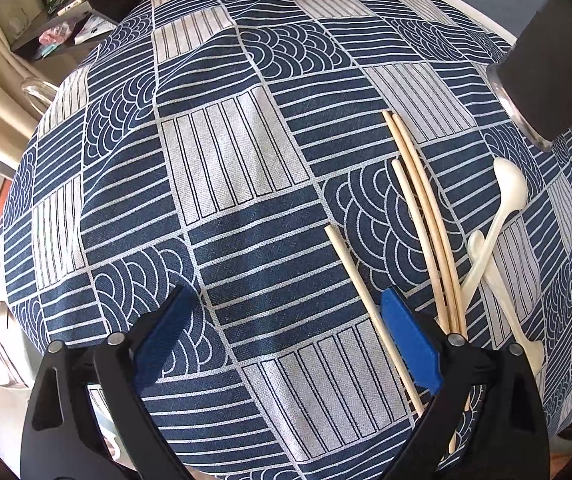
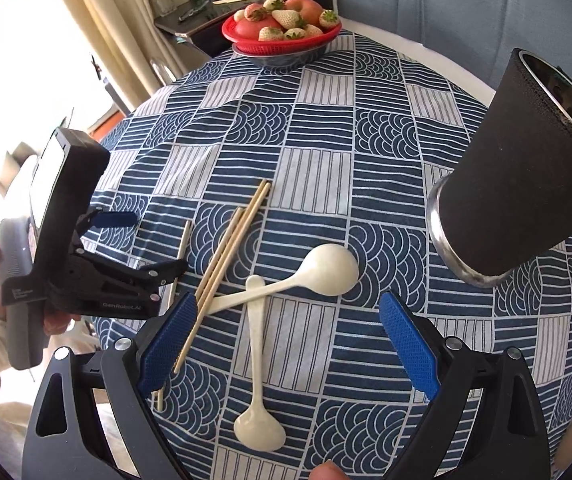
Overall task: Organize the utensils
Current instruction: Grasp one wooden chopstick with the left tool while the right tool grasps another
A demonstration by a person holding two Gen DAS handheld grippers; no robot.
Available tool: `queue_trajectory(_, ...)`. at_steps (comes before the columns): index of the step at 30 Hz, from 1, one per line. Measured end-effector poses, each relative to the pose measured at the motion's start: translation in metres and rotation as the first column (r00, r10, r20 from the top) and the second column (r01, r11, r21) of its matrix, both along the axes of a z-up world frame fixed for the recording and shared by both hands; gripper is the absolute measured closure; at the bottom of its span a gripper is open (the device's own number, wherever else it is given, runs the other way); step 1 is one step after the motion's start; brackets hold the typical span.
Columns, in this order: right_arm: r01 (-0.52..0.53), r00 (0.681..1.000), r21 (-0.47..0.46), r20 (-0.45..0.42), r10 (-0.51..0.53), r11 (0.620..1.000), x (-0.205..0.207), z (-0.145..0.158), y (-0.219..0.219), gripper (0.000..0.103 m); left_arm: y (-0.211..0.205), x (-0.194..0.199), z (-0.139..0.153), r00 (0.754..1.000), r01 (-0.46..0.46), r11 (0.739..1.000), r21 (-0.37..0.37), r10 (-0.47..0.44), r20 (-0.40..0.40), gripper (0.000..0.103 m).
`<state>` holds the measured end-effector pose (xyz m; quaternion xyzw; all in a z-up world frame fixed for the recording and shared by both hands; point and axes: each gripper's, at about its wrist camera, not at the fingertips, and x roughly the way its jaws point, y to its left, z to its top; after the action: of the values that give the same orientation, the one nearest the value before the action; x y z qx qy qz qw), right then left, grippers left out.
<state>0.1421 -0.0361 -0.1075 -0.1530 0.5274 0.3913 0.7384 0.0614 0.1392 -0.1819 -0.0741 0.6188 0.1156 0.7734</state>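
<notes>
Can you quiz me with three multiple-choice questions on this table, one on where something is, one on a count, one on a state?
1. Where does the fruit basket stand?
A. at the far edge of the table
B. beside the spoons
C. inside the cup

2. How many white spoons lie on the cloth?
A. one
B. two
C. four

3. How is the right gripper?
A. shut on a chopstick
B. shut on a spoon
C. open, holding nothing

Answers: 1 A, the basket sits far beyond the chopsticks. 2 B, two spoons lie crossed over each other. 3 C, its blue fingers stand wide apart above the second spoon.
</notes>
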Motion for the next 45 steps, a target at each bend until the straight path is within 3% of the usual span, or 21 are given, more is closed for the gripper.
queue_trajectory(13,-0.01,1.0,-0.008,-0.012,0.01,1.0,0.018,-0.01,0.017,0.015,0.0,-0.006,-0.001,0.999,0.022,1.0,0.01,-0.022,0.026,0.004)
queue_trajectory(15,-0.013,1.0,-0.015,-0.016,0.013,1.0,0.019,-0.012,0.021,0.015,0.001,-0.007,0.001,1.0,-0.006,1.0,0.005,0.005,0.012,0.009)
queue_trajectory(16,-0.018,1.0,-0.02,-0.015,0.017,1.0,0.02,-0.013,0.023,0.015,-0.001,-0.008,0.003,1.0,-0.006,1.0,0.006,0.006,0.011,0.014)
queue_trajectory(17,-0.023,1.0,-0.026,-0.011,0.022,0.999,0.02,-0.013,0.025,0.015,-0.002,-0.009,0.008,1.0,0.002,1.0,0.007,-0.002,0.018,0.033)
queue_trajectory(18,-0.026,1.0,-0.032,-0.01,0.026,0.999,0.021,-0.014,0.027,0.015,-0.003,-0.01,0.013,1.0,0.007,1.0,0.006,-0.007,0.021,0.067)
queue_trajectory(20,-0.027,1.0,-0.033,-0.015,0.027,0.999,0.024,-0.017,0.031,0.015,0.0,-0.009,0.015,1.0,-0.015,1.0,-0.013,0.015,-0.002,0.098)
queue_trajectory(22,-0.025,0.999,-0.031,-0.025,0.024,0.999,0.027,-0.019,0.036,0.015,0.015,-0.012,0.015,0.994,-0.107,0.99,-0.091,0.107,0.0,0.098)
queue_trajectory(24,-0.029,0.999,-0.029,-0.033,0.028,0.999,0.029,-0.022,0.042,0.015,0.024,-0.013,0.015,0.991,-0.13,0.981,-0.14,0.131,-0.002,0.098)
queue_trajectory(28,-0.033,0.999,-0.055,-0.035,0.031,0.998,0.035,-0.029,0.057,0.017,0.033,-0.015,0.017,0.99,-0.138,0.981,-0.136,0.137,-0.017,0.098)
queue_trajectory(31,-0.038,0.998,-0.083,-0.047,0.035,0.996,0.04,-0.036,0.069,0.03,0.045,-0.02,0.016,0.985,-0.172,0.968,-0.184,0.171,-0.02,0.098)
queue_trajectory(37,-0.028,0.997,-0.127,-0.078,0.018,0.992,0.052,-0.052,0.082,0.042,0.061,-0.024,0.02,0.981,-0.189,0.964,-0.186,0.192,-0.003,0.098)
queue_trajectory(39,-0.022,0.996,-0.137,-0.088,0.01,0.99,0.055,-0.056,0.085,0.052,0.065,-0.024,0.023,0.982,-0.184,0.966,-0.181,0.189,0.007,0.098)
queue_trajectory(45,-0.003,0.991,-0.144,-0.129,-0.016,0.99,0.061,-0.061,0.093,0.052,0.068,-0.01,0.029,0.987,-0.147,0.976,-0.162,0.155,0.037,0.098)
